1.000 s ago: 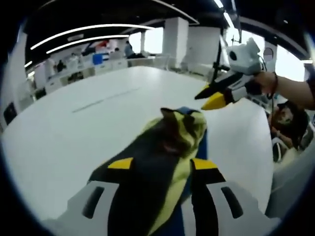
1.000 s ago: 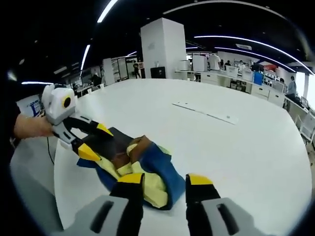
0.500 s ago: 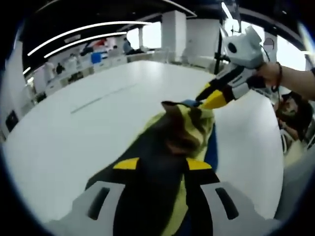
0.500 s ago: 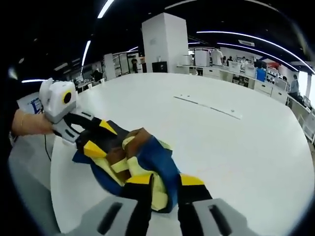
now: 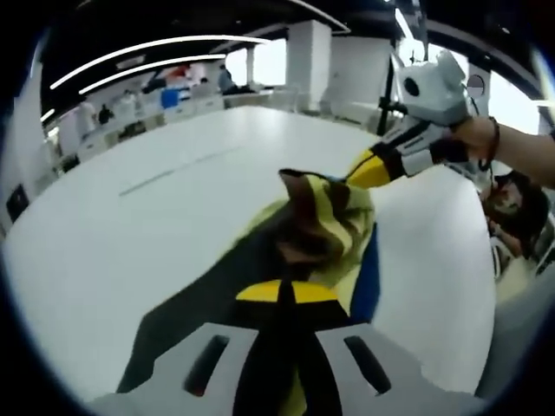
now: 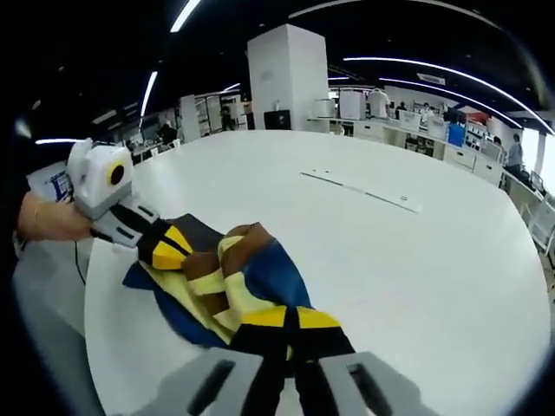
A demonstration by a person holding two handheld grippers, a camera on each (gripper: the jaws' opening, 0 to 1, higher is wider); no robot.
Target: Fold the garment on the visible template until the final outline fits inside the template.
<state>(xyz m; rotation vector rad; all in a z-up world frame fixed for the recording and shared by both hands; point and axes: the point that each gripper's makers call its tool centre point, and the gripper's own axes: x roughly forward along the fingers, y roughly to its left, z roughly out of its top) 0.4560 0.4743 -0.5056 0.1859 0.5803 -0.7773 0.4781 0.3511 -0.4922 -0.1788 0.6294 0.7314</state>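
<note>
Garment [image 6: 227, 279]: one piece, multicoloured cloth in pale yellow, blue, black and brown, with brown and yellow stripes across the middle. Lies crumpled and bunched on the white bench [image 6: 408, 260], near its edge, stretched between the two claws. In the left gripper view the garment [image 5: 323, 217] rises to a peaked fold of brown and yellow stripes, with a black panel running toward the camera and a blue strip along its right side.

Left claw [image 5: 277, 293]: clenched, yellow tips pressed together on the black part of the garment. In the right gripper view the left claw [image 6: 165, 250] enters from the left, held by a hand [image 6: 48, 224], tips at the garment's far edge.

Right claw [image 6: 290, 318]: clenched on the yellow and blue near edge of the garment. In the left gripper view the right claw [image 5: 368, 169] touches the striped peak from the right.

Bench: white, broad, a thin dark line [image 6: 360, 191] marked on its far surface.
</note>
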